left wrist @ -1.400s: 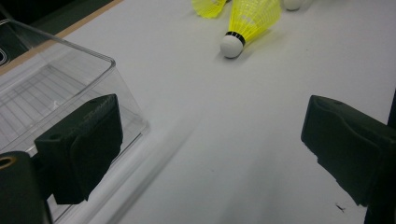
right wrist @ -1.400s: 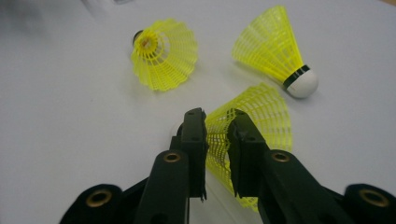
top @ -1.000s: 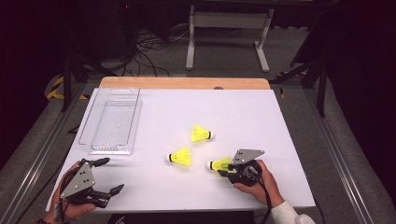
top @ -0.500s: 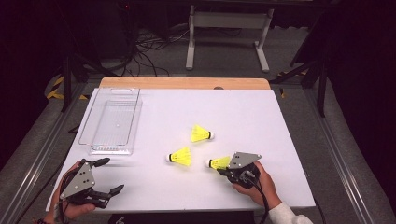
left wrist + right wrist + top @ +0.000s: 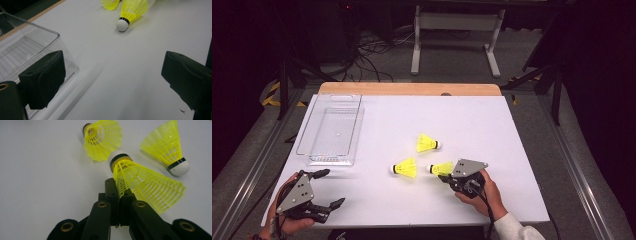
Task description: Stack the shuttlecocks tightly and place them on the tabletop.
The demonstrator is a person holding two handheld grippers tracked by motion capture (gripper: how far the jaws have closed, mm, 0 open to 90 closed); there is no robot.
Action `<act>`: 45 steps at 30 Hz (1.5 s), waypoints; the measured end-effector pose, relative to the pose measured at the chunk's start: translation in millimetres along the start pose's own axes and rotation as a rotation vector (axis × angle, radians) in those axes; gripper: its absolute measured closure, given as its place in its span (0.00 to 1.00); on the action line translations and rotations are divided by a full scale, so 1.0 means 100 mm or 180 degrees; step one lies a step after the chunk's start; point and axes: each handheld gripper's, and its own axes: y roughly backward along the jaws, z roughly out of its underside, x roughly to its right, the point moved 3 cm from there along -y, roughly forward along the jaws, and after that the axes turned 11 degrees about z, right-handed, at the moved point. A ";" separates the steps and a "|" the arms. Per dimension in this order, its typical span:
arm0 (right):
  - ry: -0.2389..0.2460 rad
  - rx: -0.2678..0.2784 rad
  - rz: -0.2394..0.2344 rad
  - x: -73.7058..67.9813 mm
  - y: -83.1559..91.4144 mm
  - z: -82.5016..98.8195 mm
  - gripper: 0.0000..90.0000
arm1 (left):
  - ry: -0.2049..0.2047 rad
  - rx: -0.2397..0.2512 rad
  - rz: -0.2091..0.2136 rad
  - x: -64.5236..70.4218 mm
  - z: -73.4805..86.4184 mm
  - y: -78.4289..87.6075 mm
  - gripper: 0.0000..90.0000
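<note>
Three yellow shuttlecocks lie on the white table [image 5: 522,150]. The right gripper [image 5: 447,176] pinches the skirt of the nearest shuttlecock [image 5: 140,180], close to the front edge. The left gripper [image 5: 328,189] rests spread wide beside the clear tray [image 5: 332,131].

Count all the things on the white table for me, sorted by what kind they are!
Yellow shuttlecocks: 3 – one pinched in the right hand-held gripper, one beside it, one farther back.
Clear plastic box: 1.
Hand-held grippers: 2, counting the left hand-held gripper.
Total: 6.
</note>
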 end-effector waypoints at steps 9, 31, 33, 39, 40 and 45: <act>0.0074 0.0022 -0.0074 -0.04 -0.14 -0.10 0.99 | 0.0001 -0.0004 0.0016 0.00 0.00 -0.01 0.07; 0.0239 0.0037 -0.0220 -0.18 -0.39 -0.29 0.99 | 0.0013 -0.0013 0.0035 0.00 0.00 -0.02 0.07; 0.0256 0.0019 -0.0235 -0.19 -0.41 -0.29 0.99 | 0.0016 -0.0009 0.0038 0.00 0.00 -0.02 0.07; 0.0313 -0.0026 -0.0267 -0.23 -0.50 -0.31 0.99 | 0.0005 -0.0018 0.0040 0.00 0.01 -0.02 0.07; 0.0310 -0.0021 -0.0282 -0.23 -0.51 -0.31 0.99 | 0.0010 -0.0016 0.0042 0.00 0.01 -0.02 0.07; 0.0333 -0.0009 -0.0355 -0.26 -0.57 -0.33 0.98 | 0.0001 -0.0021 0.0051 0.00 0.01 -0.02 0.07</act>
